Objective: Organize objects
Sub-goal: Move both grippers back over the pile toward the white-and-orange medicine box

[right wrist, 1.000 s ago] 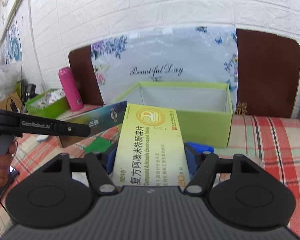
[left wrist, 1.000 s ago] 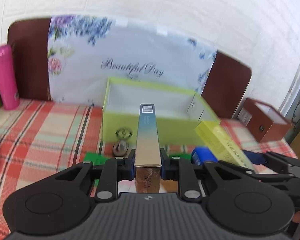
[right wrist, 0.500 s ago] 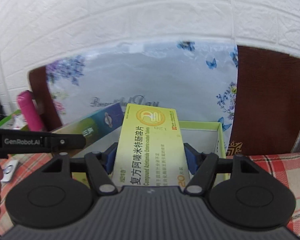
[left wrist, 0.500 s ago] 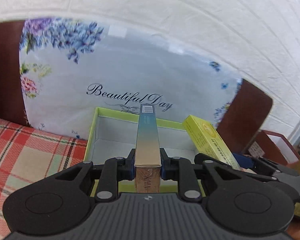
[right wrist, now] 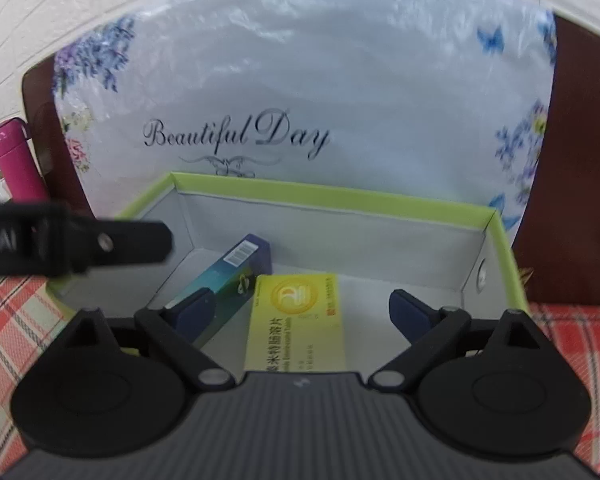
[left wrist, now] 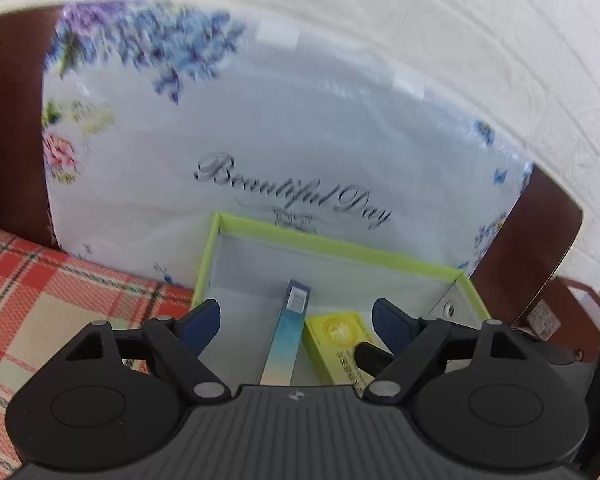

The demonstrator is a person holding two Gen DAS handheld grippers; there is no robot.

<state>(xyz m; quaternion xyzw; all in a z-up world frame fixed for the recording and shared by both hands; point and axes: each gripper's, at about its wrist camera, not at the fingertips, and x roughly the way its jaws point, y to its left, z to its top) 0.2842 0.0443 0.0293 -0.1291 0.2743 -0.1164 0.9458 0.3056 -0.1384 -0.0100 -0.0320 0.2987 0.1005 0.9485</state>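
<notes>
Two cartons lying in the green box, right gripper spread above them

The right gripper (right wrist: 302,312) is opening, its blue pads clear of the yellow medicine carton (right wrist: 296,320) lying flat on the white floor of the lime-green box (right wrist: 340,196). A blue-teal carton (right wrist: 232,272) lies just left of it. The left gripper (right wrist: 76,240) reaches in over the box's left wall. A pink bottle (right wrist: 14,164) stands far left.
</notes>
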